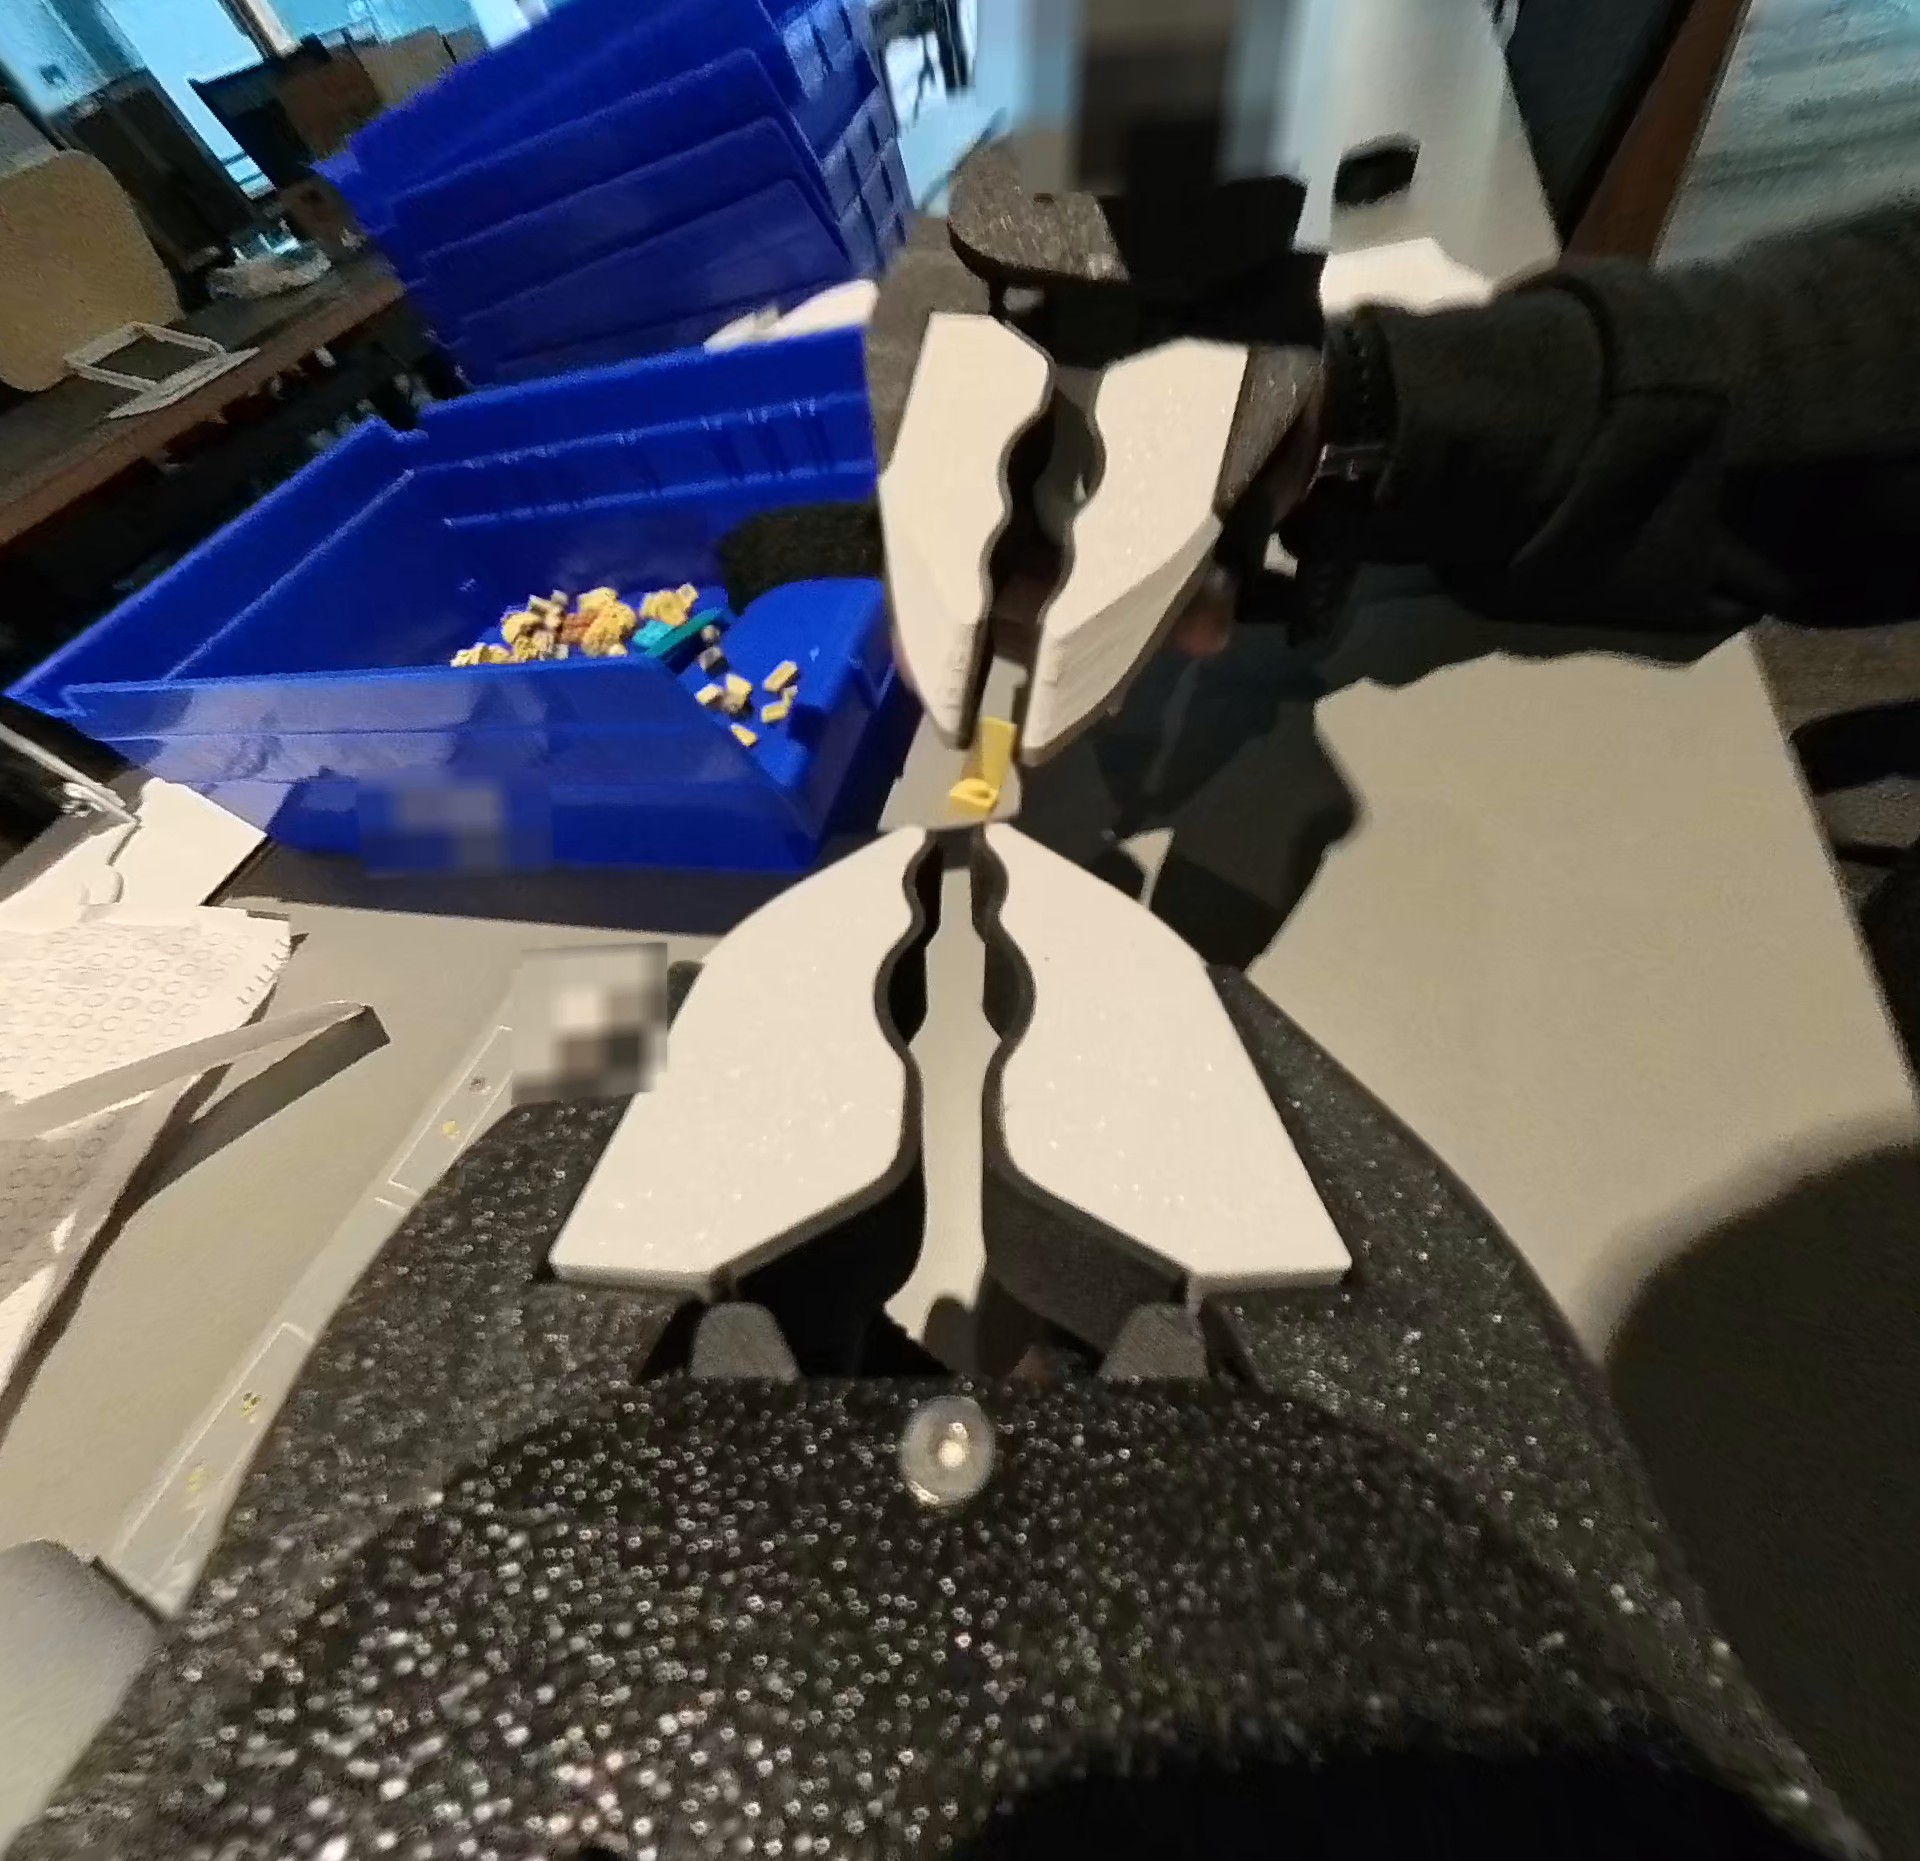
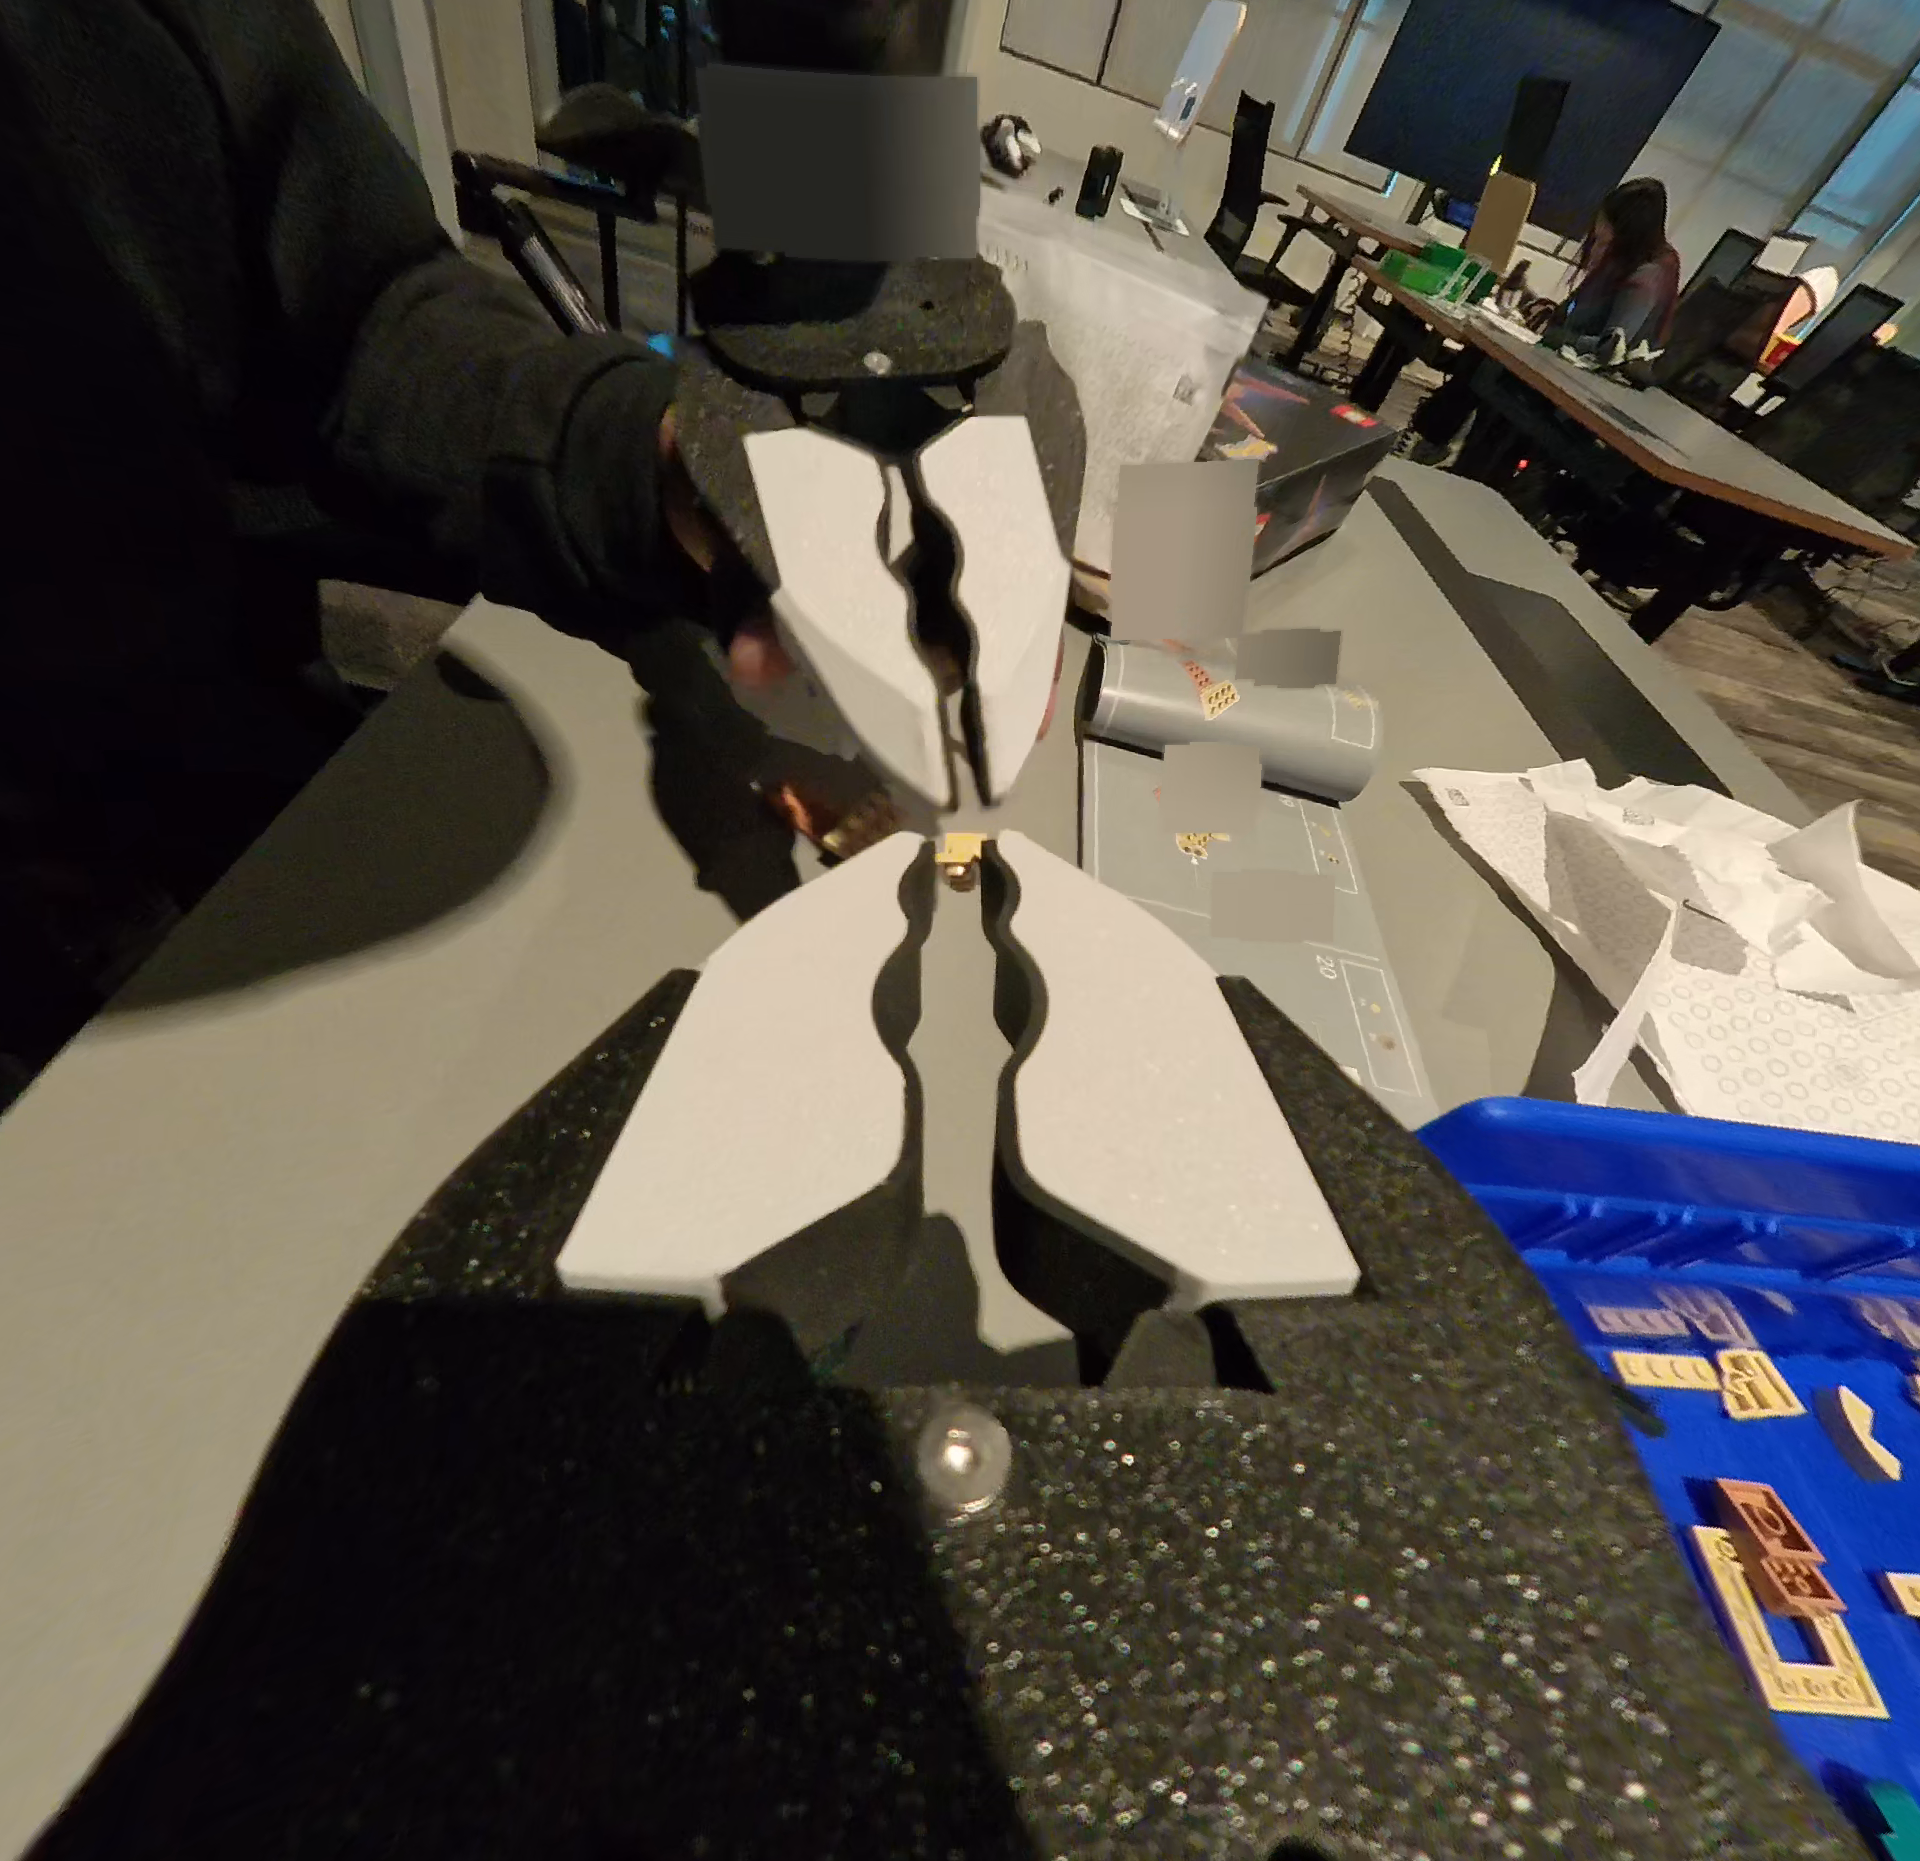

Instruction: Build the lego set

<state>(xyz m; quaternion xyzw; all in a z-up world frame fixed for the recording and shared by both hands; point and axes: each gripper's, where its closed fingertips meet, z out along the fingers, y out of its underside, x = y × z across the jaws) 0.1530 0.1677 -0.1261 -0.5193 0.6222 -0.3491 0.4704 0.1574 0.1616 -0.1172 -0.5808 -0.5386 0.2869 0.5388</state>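
With both tools raised above the grey table (image 1: 1507, 928), you bring them tip to tip. Your right gripper (image 1: 987, 746) comes down from twelve o'clock in the left wrist view, its pale fingers (image 1: 951, 523) narrowed onto a small yellow lego piece (image 1: 982, 772) that sticks out past their tips. Your left gripper (image 1: 951, 840) meets it from six o'clock with its jaws nearly together; whether they pinch the same piece or only touch it, you cannot tell from here.

From the right wrist view the picture turns round: your right gripper (image 2: 961, 855) holds the yellow piece (image 2: 958, 861) at its tips, and the left gripper (image 2: 966, 798) points down from twelve o'clock, its tips just above the piece and almost closed. Your dark-sleeved hand (image 2: 717, 606) shows at ten o'clock behind it.

At nine o'clock in the left wrist view stands a blue bin (image 1: 416, 731) with loose tan and teal bricks (image 1: 582, 622) inside. Behind it, at eleven o'clock, rises a stack of blue bins (image 1: 623, 201). White crumpled paper (image 2: 1714, 907) lies at three o'clock in the right wrist view, and a rolled grey sheet (image 2: 1247, 725) lies at one o'clock.
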